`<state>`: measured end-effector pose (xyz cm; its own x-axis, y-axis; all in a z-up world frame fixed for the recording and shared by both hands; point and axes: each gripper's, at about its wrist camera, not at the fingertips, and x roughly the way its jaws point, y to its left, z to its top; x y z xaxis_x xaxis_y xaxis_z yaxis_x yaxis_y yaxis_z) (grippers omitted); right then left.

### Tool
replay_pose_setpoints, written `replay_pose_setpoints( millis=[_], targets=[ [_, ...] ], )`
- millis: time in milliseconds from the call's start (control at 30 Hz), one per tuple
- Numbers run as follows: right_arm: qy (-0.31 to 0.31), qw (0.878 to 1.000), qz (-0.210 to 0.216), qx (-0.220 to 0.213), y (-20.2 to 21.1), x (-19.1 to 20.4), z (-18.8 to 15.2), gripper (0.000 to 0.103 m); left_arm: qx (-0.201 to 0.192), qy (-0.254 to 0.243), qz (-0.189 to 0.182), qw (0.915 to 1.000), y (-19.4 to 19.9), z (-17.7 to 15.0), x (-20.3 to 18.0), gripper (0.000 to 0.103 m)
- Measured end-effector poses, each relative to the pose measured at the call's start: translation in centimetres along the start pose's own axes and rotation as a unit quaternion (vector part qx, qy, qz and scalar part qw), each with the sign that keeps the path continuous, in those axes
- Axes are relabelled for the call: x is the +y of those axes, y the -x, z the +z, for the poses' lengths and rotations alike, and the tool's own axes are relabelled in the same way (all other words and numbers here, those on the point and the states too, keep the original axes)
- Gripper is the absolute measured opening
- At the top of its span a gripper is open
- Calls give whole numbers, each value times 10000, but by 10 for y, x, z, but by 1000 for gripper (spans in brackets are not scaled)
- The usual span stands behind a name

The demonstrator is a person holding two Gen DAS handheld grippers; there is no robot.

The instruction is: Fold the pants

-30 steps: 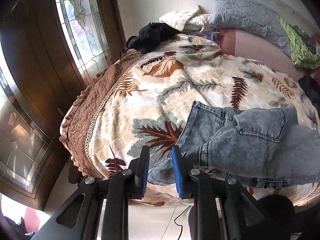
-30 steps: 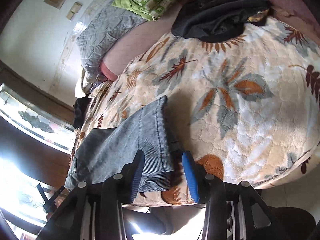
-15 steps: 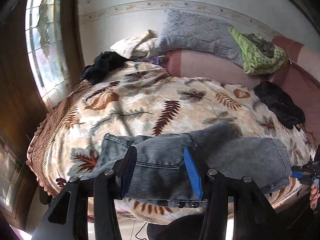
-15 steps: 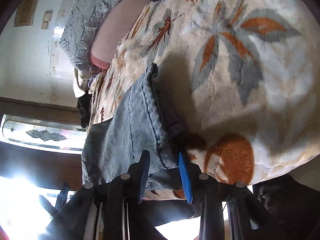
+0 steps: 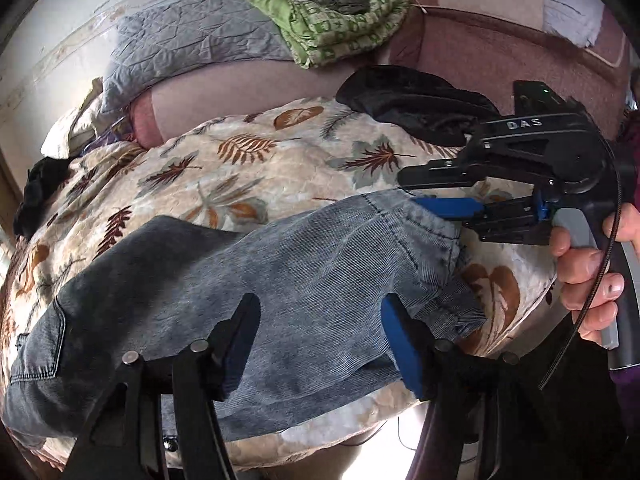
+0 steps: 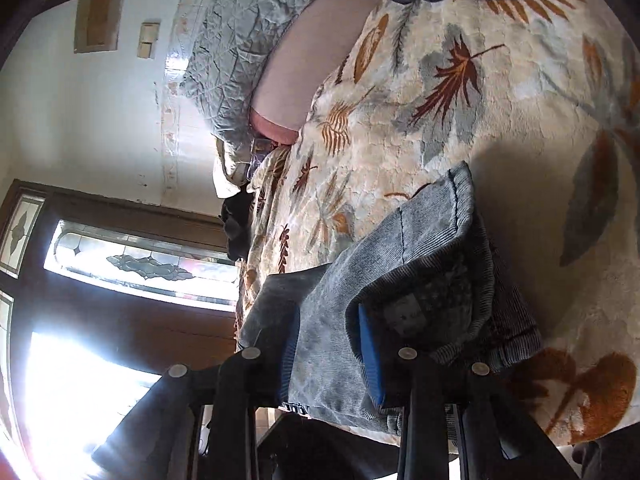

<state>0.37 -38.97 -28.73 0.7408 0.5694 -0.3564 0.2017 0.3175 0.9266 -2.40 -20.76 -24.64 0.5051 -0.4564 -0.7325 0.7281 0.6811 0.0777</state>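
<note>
Grey-blue denim pants (image 5: 280, 280) lie along the near edge of a leaf-patterned bedspread (image 5: 240, 160), waist at the left, leg hems at the right. My left gripper (image 5: 320, 320) is open, fingers wide apart just above the middle of the legs. My right gripper (image 5: 420, 198) comes in from the right at the hem; in the right wrist view the right gripper (image 6: 328, 344) has its jaws on either side of the top hem layer of the pants (image 6: 420, 240), which is lifted and curled.
A black garment (image 5: 416, 100) lies at the far right of the bed. A green folded blanket (image 5: 332, 16) and a grey pillow (image 5: 192, 44) rest on the pink headboard cushion. A stained-glass window (image 6: 140, 260) is to the left.
My left gripper swung right from the waist end to over the legs and opened wider. My right gripper narrowed around the leg hem, and the top hem layer lifted.
</note>
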Motion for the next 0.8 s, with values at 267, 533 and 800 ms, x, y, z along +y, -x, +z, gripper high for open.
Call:
replay_pose_setpoints(
  millis=[267,533,800],
  targets=[
    [-371,9991,190,6,-13,-20,12,33,-52,-117,-597,9981,-19,2,-31,78],
    [-410,9990,193,53,-4,-26,23,33,604,-922,-411,9931,-74,0,-59,53],
    [-425,9966,-507,-481,69,-40,5,51,760,17,-1234,9894,-77,15,-18,17]
  ],
)
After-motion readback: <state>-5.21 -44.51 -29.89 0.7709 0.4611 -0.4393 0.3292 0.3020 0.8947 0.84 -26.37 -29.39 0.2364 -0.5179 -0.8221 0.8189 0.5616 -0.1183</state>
